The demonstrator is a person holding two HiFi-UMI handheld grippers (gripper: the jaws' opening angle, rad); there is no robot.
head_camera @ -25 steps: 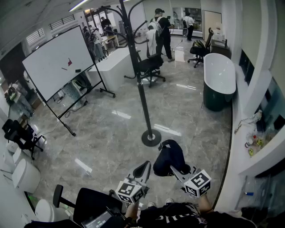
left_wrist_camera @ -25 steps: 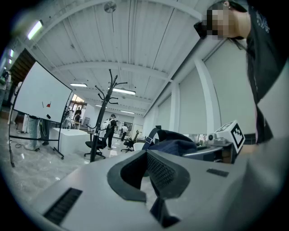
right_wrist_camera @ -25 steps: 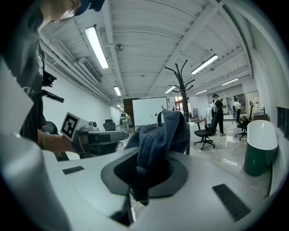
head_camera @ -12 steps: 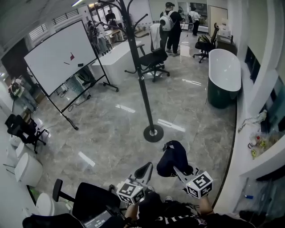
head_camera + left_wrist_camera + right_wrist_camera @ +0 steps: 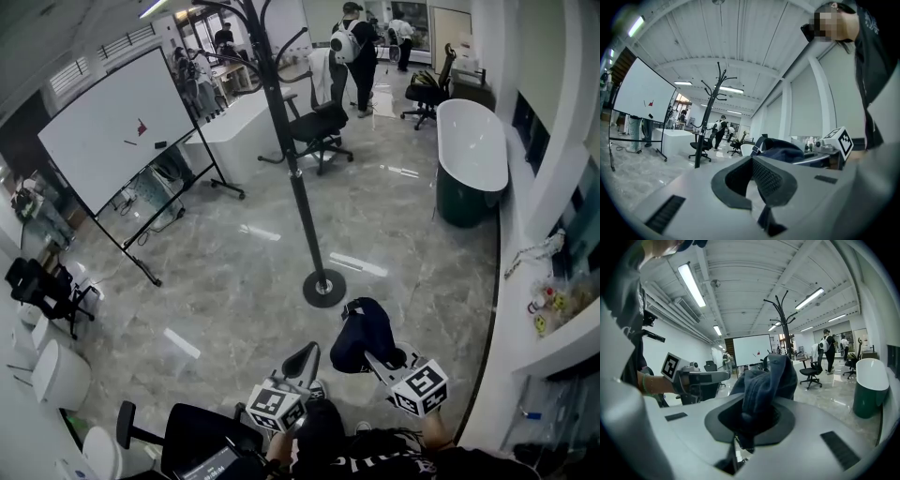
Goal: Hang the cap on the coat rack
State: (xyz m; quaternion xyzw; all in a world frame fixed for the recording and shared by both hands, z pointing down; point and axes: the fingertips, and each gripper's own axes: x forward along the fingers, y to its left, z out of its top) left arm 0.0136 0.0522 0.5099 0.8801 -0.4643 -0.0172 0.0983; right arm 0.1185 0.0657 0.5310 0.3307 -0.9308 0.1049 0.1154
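Observation:
A dark blue cap (image 5: 361, 330) hangs over the floor in front of me, and my right gripper (image 5: 378, 357) is shut on its edge. In the right gripper view the cap (image 5: 768, 380) bunches up from between the pads of the right gripper (image 5: 756, 417). My left gripper (image 5: 306, 355) sits just left of the cap, apart from it, shut with nothing in it; its tips meet in the left gripper view (image 5: 751, 161). The black coat rack (image 5: 292, 169) stands ahead on its round base (image 5: 324, 288), a short way beyond the cap. Its hooks (image 5: 783, 303) are bare.
A whiteboard on wheels (image 5: 117, 122) stands at the left. A black office chair (image 5: 319, 127) and a white counter (image 5: 239, 131) are behind the rack, and people (image 5: 356, 47) stand further back. A white bathtub (image 5: 472, 155) and a shelf (image 5: 548, 309) line the right wall. Another chair (image 5: 192, 431) is by my feet.
The head view has shifted slightly. Both grippers and the cap keep their places relative to each other, and the cap stays in the right gripper.

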